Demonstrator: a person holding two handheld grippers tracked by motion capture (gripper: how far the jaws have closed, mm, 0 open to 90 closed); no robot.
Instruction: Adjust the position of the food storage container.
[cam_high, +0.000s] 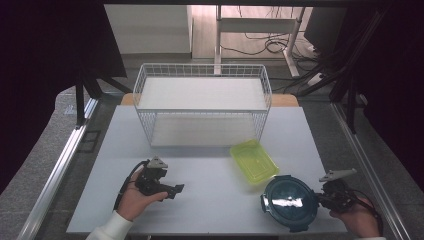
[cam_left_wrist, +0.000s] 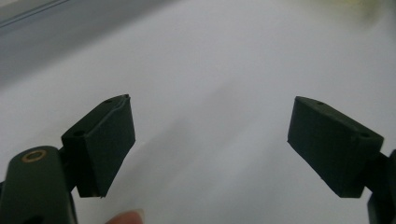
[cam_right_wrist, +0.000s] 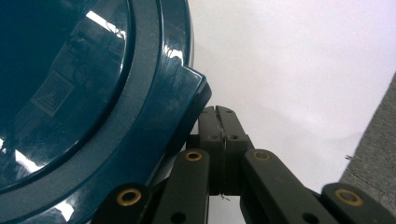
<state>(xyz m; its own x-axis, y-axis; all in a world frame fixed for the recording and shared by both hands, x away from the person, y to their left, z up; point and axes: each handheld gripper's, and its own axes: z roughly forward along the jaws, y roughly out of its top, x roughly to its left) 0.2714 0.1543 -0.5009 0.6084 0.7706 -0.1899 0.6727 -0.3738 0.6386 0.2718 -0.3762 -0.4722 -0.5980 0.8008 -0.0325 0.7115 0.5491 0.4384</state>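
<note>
A lab or test room set up for recording: a plain white table (cam_high: 210, 200) stands between black curtains (cam_high: 50, 60) hung on both sides, with metal rails (cam_high: 55, 170) along the grey carpeted floor. Beyond it, loose cables (cam_high: 270, 45) trail under a bare desk frame (cam_high: 260, 25).

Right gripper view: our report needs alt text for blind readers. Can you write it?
The right gripper, jaws shut together, sits against the edge tab of a glossy dark teal round lid at left. Behind lies a white table, with grey floor at right.
</note>
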